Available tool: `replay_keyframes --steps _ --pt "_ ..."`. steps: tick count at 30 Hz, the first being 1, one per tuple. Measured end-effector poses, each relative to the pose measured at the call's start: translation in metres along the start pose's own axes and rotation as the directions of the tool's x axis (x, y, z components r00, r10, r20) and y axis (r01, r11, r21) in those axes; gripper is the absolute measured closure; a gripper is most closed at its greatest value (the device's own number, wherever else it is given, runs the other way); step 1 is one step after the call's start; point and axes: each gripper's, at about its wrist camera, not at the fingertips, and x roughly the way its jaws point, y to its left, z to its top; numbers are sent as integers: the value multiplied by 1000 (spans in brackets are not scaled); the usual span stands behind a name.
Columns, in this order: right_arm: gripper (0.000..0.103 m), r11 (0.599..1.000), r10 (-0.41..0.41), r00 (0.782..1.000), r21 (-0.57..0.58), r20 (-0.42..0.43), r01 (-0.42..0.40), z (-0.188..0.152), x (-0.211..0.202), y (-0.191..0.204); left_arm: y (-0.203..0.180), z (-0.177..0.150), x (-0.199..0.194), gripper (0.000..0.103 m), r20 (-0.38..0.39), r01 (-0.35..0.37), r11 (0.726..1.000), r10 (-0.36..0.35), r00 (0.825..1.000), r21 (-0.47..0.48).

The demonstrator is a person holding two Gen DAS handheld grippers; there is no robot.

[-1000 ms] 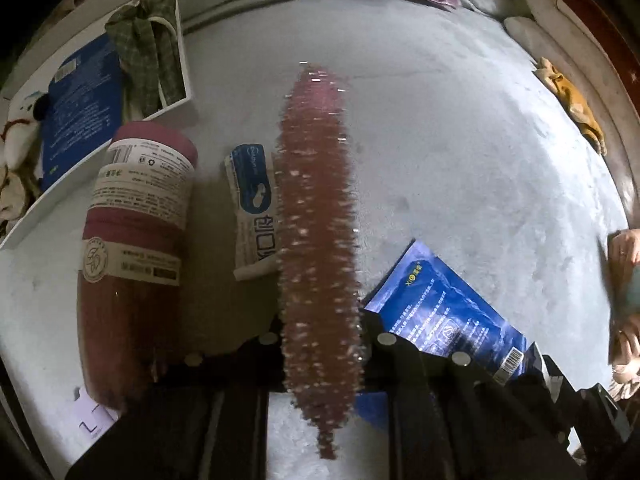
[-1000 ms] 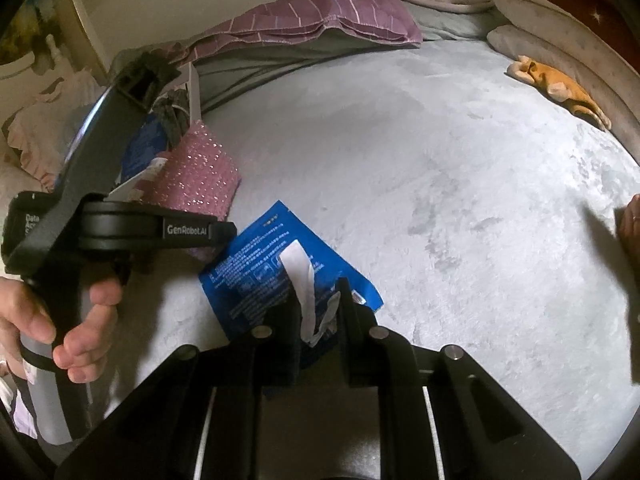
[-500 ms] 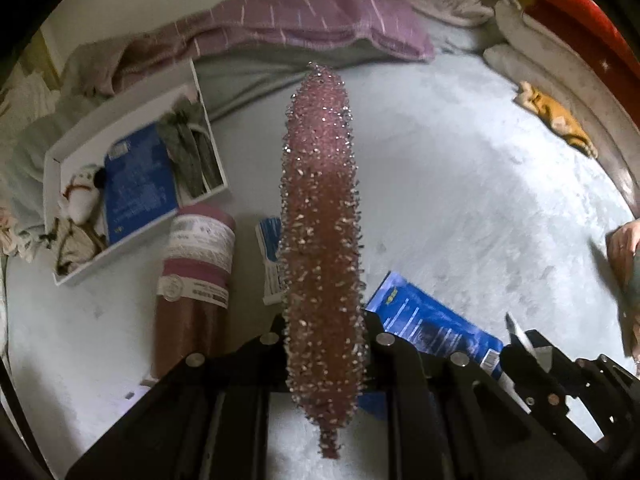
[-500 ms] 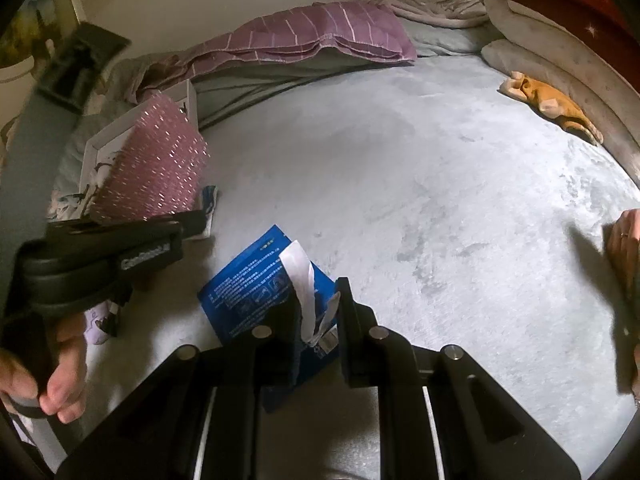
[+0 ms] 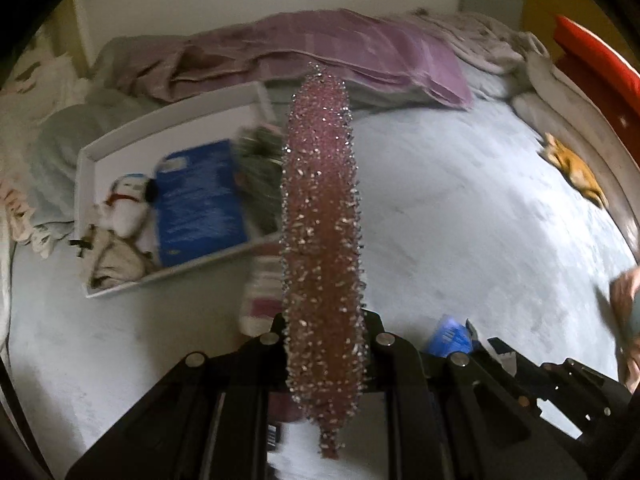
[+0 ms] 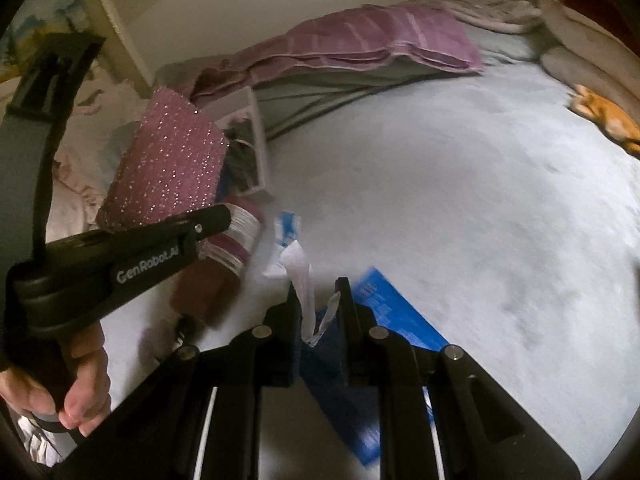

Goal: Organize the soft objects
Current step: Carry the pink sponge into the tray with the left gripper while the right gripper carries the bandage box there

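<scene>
Since a second earlier both hands had lifted, and the white tray had slid from the far-left corner toward the middle of the left wrist view. "GenRobot.AI" stood in white on the side of the left gripper; print on the blue packets and on the maroon roll was too blurred to read. That left gripper was clamped narrowly on a pink sparkly sponge, edge-on, its long axis running away from the jaws toward the far striped purple bedding, above the grey bedspread. Near-right, the right gripper pinched a blue packet by its white torn edge, the packet slanting down to the near right.
</scene>
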Motion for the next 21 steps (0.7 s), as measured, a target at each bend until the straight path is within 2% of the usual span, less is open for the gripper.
replay_keyframes --steps 2,6,10,13,14,16,19,21 --pt "86 999 38 999 -28 10 -38 11 10 13 23 5 1 90 23 -8 999 9 1000 -41" --pt "86 991 106 994 -84 42 -102 34 29 40 66 10 5 90 37 44 990 -40 999 -136" --pt "86 979 168 983 -128 70 -158 55 48 67 107 11 7 90 73 139 962 -125 989 -235" --pt "86 972 204 974 -137 100 -190 69 61 84 132 12 11 90 126 219 930 -189 974 -296" --pt "86 972 206 972 -141 114 -190 73 64 88 138 12 12 90 151 242 920 -204 967 -309" --pt "86 971 215 965 -136 149 -196 84 71 96 153 13 17 90 213 321 885 -261 942 -337" --pt "86 969 236 954 -111 184 -219 95 84 103 174 17 37 90 247 441 808 -370 896 -391" --pt "86 973 222 958 -103 184 -205 102 99 107 180 19 56 90 246 497 762 -432 868 -415"
